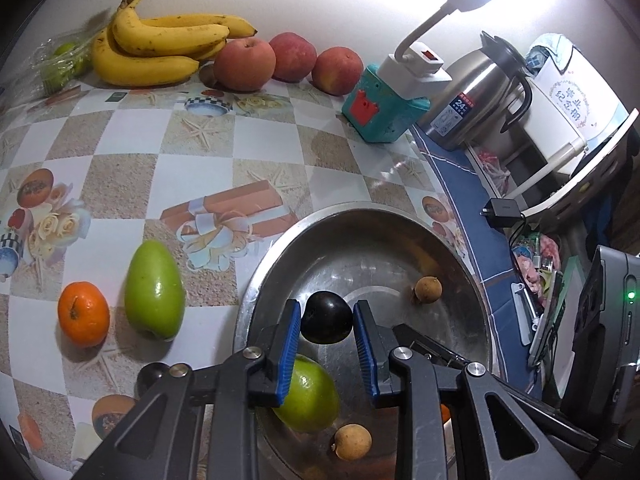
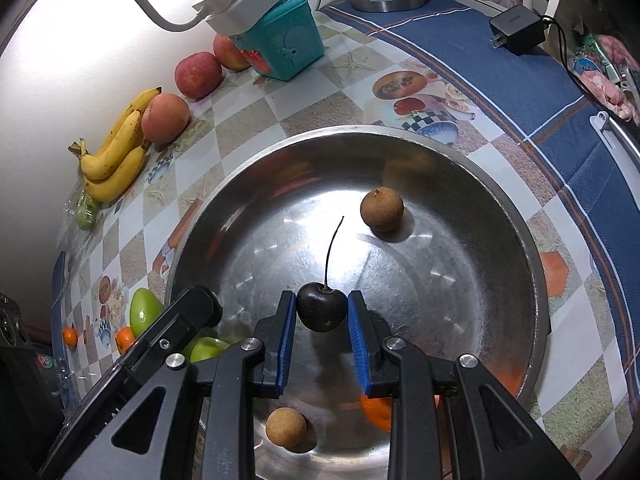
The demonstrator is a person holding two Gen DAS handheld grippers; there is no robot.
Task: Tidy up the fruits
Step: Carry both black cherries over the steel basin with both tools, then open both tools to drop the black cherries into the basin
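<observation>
My left gripper [image 1: 327,322] is shut on a dark round fruit [image 1: 326,320] over the steel bowl [image 1: 360,220]. Below its fingers in the bowl lie a green fruit [image 1: 310,398] and two brown longans [image 1: 428,289] [image 1: 352,441]. My right gripper [image 2: 322,312] is shut on a dark cherry [image 2: 322,307] whose thin stem points up, above the bowl's [image 2: 500,208] middle. Two longans [image 2: 382,209] [image 2: 285,426] and an orange [image 2: 376,412], partly hidden by a finger, lie in the bowl. On the table left of the bowl sit a green mango-shaped fruit [image 1: 154,290] and a mandarin [image 1: 83,314].
Along the back wall lie bananas [image 1: 160,44] and three red apples [image 1: 244,64]. A teal box [image 1: 380,112] bearing a white lamp, a steel kettle [image 1: 472,100] and a black charger [image 1: 502,212] stand to the right. The left gripper's body [image 2: 180,328] crosses the bowl's left rim.
</observation>
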